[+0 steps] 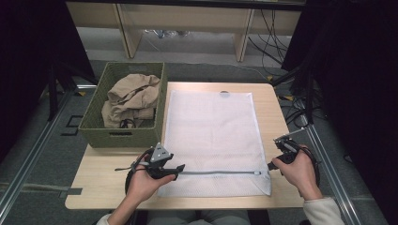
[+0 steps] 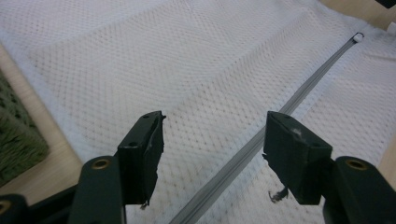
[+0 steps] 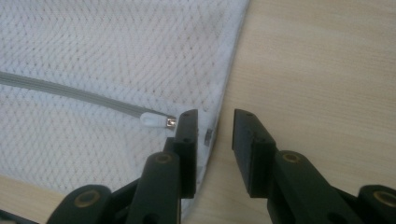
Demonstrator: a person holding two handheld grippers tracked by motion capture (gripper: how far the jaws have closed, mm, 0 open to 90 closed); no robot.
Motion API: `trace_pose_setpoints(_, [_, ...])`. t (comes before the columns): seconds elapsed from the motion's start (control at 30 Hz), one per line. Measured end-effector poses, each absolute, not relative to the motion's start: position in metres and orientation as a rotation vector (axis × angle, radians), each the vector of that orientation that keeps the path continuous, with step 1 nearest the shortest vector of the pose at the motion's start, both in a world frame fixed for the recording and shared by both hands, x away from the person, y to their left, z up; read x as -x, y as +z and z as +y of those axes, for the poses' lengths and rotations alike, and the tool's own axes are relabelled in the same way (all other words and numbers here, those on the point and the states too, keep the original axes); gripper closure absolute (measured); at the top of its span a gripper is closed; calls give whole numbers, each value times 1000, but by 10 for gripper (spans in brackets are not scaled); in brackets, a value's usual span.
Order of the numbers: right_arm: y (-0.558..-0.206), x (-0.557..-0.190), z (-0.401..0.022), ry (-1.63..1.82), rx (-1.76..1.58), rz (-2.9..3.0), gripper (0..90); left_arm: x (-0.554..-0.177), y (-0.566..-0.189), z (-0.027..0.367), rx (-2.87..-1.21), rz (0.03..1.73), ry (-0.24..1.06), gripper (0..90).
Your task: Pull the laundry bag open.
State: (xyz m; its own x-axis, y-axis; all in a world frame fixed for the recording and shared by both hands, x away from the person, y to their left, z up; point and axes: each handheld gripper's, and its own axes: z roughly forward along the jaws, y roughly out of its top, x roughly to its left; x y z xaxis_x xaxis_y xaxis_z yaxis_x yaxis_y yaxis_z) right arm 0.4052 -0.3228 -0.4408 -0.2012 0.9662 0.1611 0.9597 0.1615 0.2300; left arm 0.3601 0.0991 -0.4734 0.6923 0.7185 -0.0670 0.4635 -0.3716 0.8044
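While both tools stand apart over the mesh bag (image 1: pixel 213 136), left tool (image 2: pixel 212 154) should pin fabric as right tool (image 3: pixel 215 140) pinches the zipper pull (image 3: pixel 153 120).

A light wooden surface (image 1: pixel 277 122) with rounded corners is seen from above. A white mesh laundry bag (image 1: pixel 213 136) is spread flat across its middle and right part, with a grey zipper (image 1: pixel 218 172) run along its near end and the white pull (image 1: pixel 257 173) set at the right. A green woven basket (image 1: pixel 94 129) is stood at the far left corner, just beside the bag, and is filled with tan cloth (image 1: pixel 131 98).
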Motion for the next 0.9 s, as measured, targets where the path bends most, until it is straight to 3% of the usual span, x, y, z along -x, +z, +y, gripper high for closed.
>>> trace_pose_setpoints(0.07, [-445, -410, -327, 459, -1901, 2437, 713, -364, -472, 88, -2049, 862, 357, 448])
trace_pose_setpoints(0.53, [-447, -411, -317, 340, -2104, 2385, 689, -368, -467, 46, -2147, 749, 295, 425])
trace_pose_setpoints(0.67, [-454, -413, -323, 414, -1974, 2441, 684, -370, -464, 37, -2150, 733, 281, 424])
trace_pose_setpoints(0.9, [-457, -417, -318, 337, -2097, 2426, 679, -377, -461, 11, -2184, 647, 235, 458])
